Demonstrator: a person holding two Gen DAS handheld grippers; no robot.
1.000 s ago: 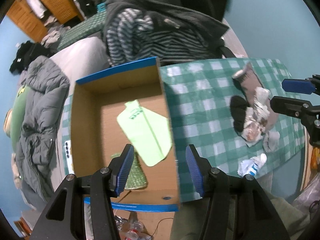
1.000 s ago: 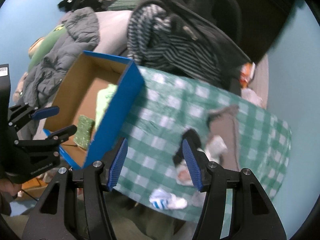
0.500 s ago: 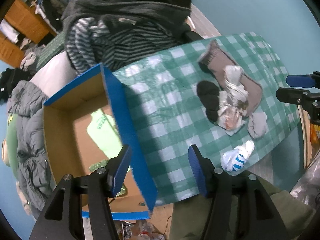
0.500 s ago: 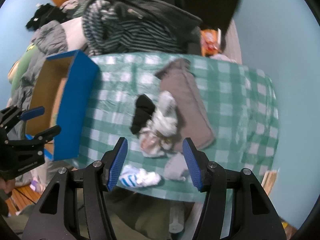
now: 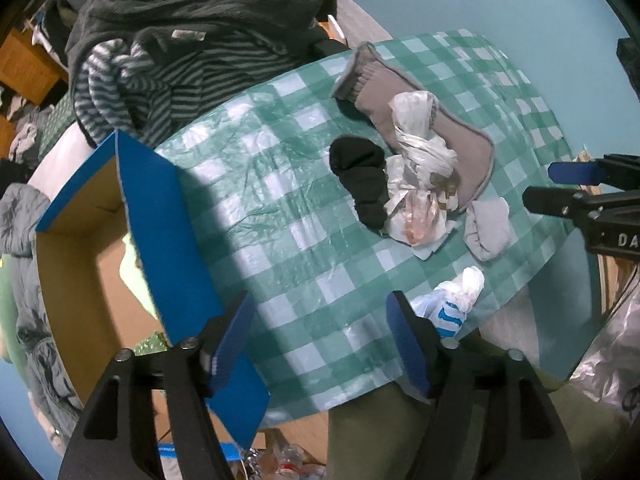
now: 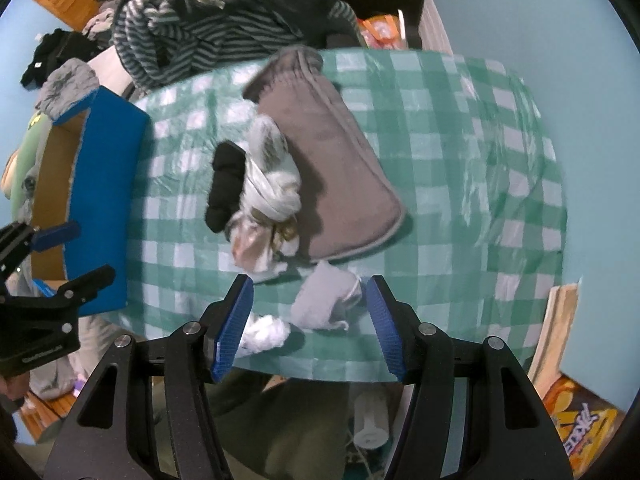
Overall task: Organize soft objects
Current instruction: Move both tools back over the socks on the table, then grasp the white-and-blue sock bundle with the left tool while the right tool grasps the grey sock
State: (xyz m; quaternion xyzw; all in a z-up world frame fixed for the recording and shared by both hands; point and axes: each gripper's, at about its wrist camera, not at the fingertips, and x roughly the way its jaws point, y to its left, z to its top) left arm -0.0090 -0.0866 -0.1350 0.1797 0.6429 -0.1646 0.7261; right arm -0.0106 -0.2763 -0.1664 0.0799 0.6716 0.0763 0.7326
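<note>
Long brown-grey fleece sock point(image 6: 328, 176) lies on green-white checked surface point(image 6: 460, 168), long axis diagonal, cuff toward upper left of right-wrist frame. Black sock point(image 6: 226, 188), knotted white plastic bag point(image 6: 272, 192) just beside it. Small grey sock point(image 6: 324, 300) between released right gripper point(image 6: 306, 320) fingers, untouched. Left gripper point(image 5: 320, 344) fingers opening, empty, above surface beside blue cardboard box point(image 5: 172, 240).

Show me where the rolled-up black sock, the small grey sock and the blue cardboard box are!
rolled-up black sock point(image 5: 362, 178), left wrist view, middle of the roll.
small grey sock point(image 6: 326, 300), right wrist view, centre of the fabric.
blue cardboard box point(image 5: 168, 236), left wrist view, its blue side wall.
</note>
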